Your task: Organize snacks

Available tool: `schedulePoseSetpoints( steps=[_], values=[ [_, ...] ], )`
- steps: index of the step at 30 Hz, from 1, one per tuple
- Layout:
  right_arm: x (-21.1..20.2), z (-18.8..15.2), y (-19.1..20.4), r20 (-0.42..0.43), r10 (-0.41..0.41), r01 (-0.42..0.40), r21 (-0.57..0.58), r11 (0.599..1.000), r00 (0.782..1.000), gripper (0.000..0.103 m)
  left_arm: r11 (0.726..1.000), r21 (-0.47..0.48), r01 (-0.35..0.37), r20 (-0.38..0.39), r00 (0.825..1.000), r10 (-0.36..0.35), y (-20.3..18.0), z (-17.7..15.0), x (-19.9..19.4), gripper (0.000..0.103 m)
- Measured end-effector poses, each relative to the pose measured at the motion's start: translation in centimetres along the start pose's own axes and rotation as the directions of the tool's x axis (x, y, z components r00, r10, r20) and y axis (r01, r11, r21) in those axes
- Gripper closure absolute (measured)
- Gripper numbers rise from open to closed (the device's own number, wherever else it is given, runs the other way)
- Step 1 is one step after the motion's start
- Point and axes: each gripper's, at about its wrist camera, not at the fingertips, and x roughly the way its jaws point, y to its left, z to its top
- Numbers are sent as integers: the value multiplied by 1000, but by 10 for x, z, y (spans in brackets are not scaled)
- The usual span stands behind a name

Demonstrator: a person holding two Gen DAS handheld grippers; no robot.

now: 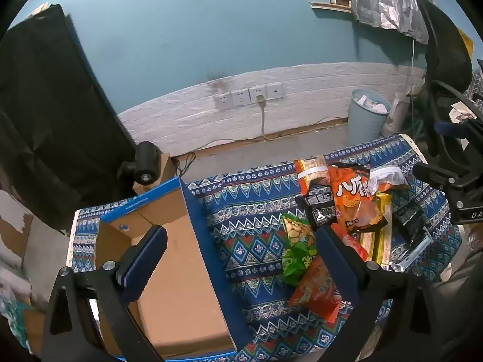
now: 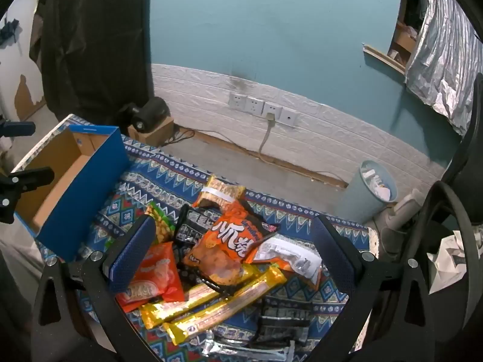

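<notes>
Both grippers (image 1: 241, 259) (image 2: 234, 247) gape wide, empty, over patterned tablecloth (image 1: 256, 211) before a teal wall (image 1: 196, 30).

Glossy foil snack packets (image 2: 225, 242), matt cardboard box (image 2: 75, 181), woven cloth (image 1: 250, 211).

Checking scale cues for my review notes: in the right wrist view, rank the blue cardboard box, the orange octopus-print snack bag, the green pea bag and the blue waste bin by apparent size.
1. blue cardboard box
2. orange snack bag
3. waste bin, about the same; it stands farther off, so unsure
4. green pea bag, partly hidden by a finger
</notes>
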Motion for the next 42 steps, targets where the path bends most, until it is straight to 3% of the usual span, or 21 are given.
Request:
schedulePoseSetpoints(
  steps=[42],
  values=[
    [-2, -4, -10, -2, 7, -7, 34, 999, 1000, 3, 999, 12, 36, -18, 999, -35, -11, -3, 5, 3]
  ],
)
